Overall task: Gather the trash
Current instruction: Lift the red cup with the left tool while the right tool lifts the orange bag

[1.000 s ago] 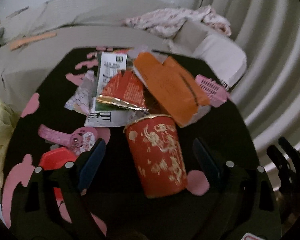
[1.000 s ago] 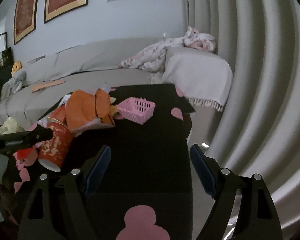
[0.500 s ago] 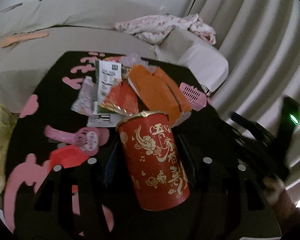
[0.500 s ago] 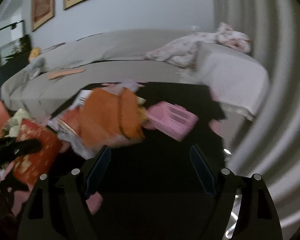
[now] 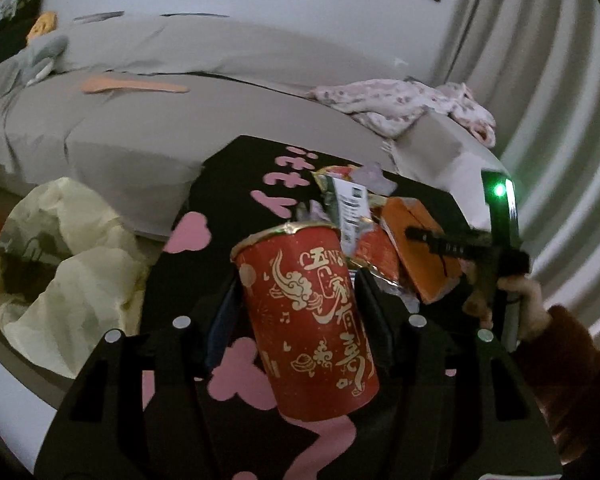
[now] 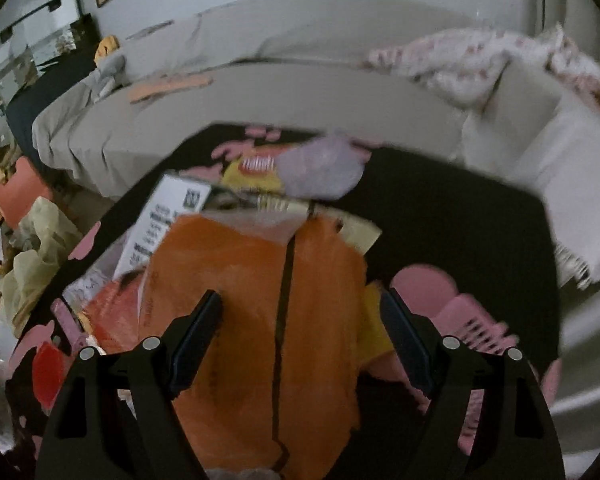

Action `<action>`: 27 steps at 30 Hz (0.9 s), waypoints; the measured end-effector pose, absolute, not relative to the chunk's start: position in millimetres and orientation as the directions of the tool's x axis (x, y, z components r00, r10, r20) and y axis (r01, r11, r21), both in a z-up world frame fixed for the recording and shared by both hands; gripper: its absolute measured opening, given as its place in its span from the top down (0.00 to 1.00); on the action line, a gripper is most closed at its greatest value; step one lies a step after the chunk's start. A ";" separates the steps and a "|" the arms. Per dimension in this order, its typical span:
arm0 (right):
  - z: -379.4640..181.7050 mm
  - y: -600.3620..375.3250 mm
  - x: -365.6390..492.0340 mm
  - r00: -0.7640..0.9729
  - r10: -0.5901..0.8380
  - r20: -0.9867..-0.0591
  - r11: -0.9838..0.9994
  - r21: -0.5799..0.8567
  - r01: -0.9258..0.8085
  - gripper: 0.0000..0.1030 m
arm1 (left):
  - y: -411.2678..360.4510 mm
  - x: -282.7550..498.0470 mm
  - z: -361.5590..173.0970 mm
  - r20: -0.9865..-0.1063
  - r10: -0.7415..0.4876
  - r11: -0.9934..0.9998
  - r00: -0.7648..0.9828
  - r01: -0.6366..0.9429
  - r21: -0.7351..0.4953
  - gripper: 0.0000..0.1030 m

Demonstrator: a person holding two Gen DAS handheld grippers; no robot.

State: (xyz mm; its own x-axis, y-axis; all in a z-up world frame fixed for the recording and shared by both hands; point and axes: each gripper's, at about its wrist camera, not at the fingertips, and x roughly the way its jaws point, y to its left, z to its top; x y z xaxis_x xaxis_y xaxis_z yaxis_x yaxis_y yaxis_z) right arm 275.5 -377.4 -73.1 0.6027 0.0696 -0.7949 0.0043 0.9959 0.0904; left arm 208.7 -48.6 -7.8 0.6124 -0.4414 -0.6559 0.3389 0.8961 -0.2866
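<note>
My left gripper is shut on a red paper cup with gold print and holds it upright above the black table. My right gripper is open, its fingers on either side of an orange carton that lies on the trash pile. In the left wrist view the right gripper hovers over that carton. White printed wrappers and a red foil packet lie in the pile.
A pale yellow plastic bag stands open left of the table. A pink basket lies right of the carton. A grey sofa with a floral cloth runs behind. A curtain hangs at the right.
My left gripper closed on the red cup and lifted it off the table, swinging left toward the bag. My right gripper moved left from bare table to over the orange carton.
</note>
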 end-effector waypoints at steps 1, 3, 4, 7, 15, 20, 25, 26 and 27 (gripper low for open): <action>-76.5 -374.7 273.1 0.605 0.068 -0.793 0.996 0.091 0.007 0.29 | -44.6 209.4 -8.8 -0.657 -0.434 0.900 0.617 0.329 -0.286 0.47; -77.6 -369.0 265.9 0.610 0.061 -0.790 0.997 0.078 0.001 0.42 | -38.2 212.4 -12.4 -0.662 -0.418 0.908 0.622 0.310 -0.281 0.47; -76.0 -366.4 263.4 0.612 0.052 -0.789 0.998 0.067 0.002 0.56 | -35.1 214.6 -14.7 -0.667 -0.412 0.911 0.621 0.301 -0.283 0.47; -65.7 -356.5 248.5 0.626 0.010 -0.779 1.000 0.017 0.005 0.79 | -25.6 221.3 -20.5 -0.677 -0.406 0.914 0.613 0.281 -0.294 0.47; -4.7 -363.7 201.2 0.699 0.057 -0.713 0.996 0.087 0.008 0.91 | -2.1 219.7 -26.8 -0.680 -0.386 0.922 0.624 0.245 -0.299 0.47; 28.1 -356.1 186.3 0.739 0.061 -0.671 0.997 0.069 -0.019 0.93 | 15.5 218.4 -25.8 -0.672 -0.375 0.925 0.638 0.215 -0.313 0.47; 31.8 -348.2 179.6 0.732 0.079 -0.677 0.997 0.059 -0.053 0.92 | 27.8 212.0 -23.6 -0.666 -0.369 0.926 0.649 0.197 -0.321 0.46; 29.4 -349.5 178.6 0.730 0.087 -0.678 0.996 0.065 -0.059 0.92 | 28.4 210.0 -23.9 -0.665 -0.370 0.926 0.648 0.199 -0.322 0.46; 25.2 -354.0 176.1 0.728 0.093 -0.679 0.996 0.070 -0.063 0.90 | 27.8 209.1 -24.6 -0.666 -0.373 0.925 0.646 0.201 -0.323 0.46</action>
State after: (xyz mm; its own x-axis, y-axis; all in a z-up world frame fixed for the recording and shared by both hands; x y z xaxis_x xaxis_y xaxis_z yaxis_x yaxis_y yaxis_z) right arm 176.1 -354.0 25.2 0.7281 0.0933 -0.6791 -0.0627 0.9956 0.0696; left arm 209.1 27.8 -24.6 0.6460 -0.3731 -0.6660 0.2007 0.9248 -0.3234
